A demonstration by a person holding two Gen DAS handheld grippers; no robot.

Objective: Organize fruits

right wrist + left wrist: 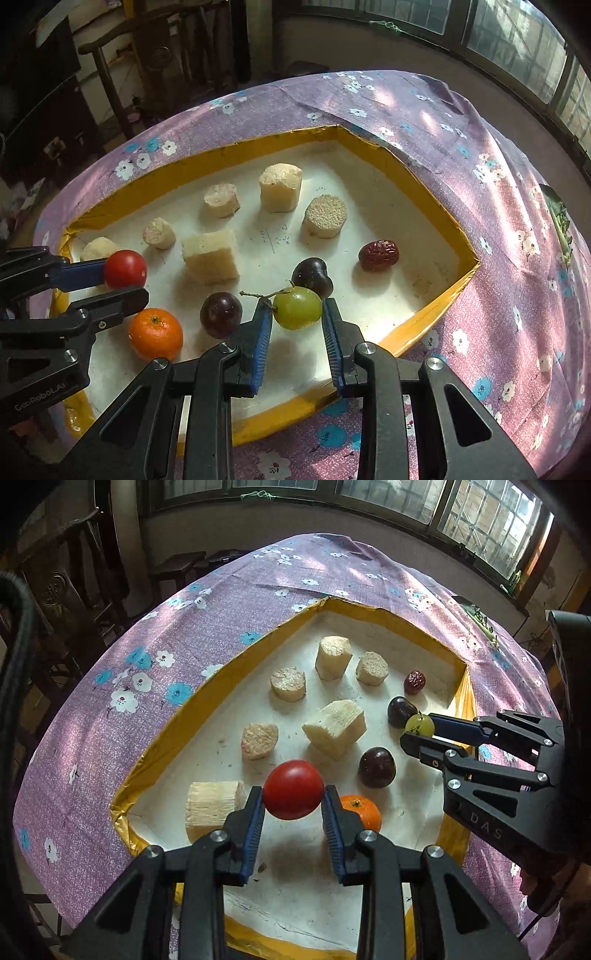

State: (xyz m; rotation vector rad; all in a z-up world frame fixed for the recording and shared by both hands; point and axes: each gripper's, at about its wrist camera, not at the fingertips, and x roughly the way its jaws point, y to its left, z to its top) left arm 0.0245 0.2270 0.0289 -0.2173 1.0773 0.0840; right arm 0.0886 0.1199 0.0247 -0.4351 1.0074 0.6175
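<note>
Two hand-held grippers over a shallow tray (pixel 207 686) with a white floor and glossy yellow walls, set on a table draped in a purple cloth (pixel 229 602) printed with white and blue flowers. The left gripper (pixel 293 801), black with ribbed blue pads, is clamped on a smooth, round red tomato (pixel 293 789), held above the near part of the tray; in the right wrist view the same tomato (pixel 125 268) appears at the left edge. The right gripper (pixel 297 314) pinches a translucent green grape (pixel 297 307) bearing a short, dry, twiggy stem, held just in front of a dark purple grape (pixel 312 275). On the tray floor lie a second dark, glossy grape (pixel 221 314), a dimpled orange mandarin (pixel 156 334) with a green calyx, and a wrinkled red jujube (pixel 379 254) near the right-hand corner. Six pale, fibrous cut pieces are scattered across the far and left parts: a tall cylinder (pixel 280 188), a disc with a coarse, porous cut face (pixel 325 220), two short rounds (pixel 221 199) (pixel 159 232), a blocky wedge (pixel 210 256), and a piece (pixel 96 248) partly hidden behind the left gripper's finger. The mandarin and the nearer dark grape lie just beside the two sets of jaws, crowding the near floor. Dark wooden chairs (pixel 147 55) stand beyond the table, and barred windows (pixel 480 520) line the far wall.
</note>
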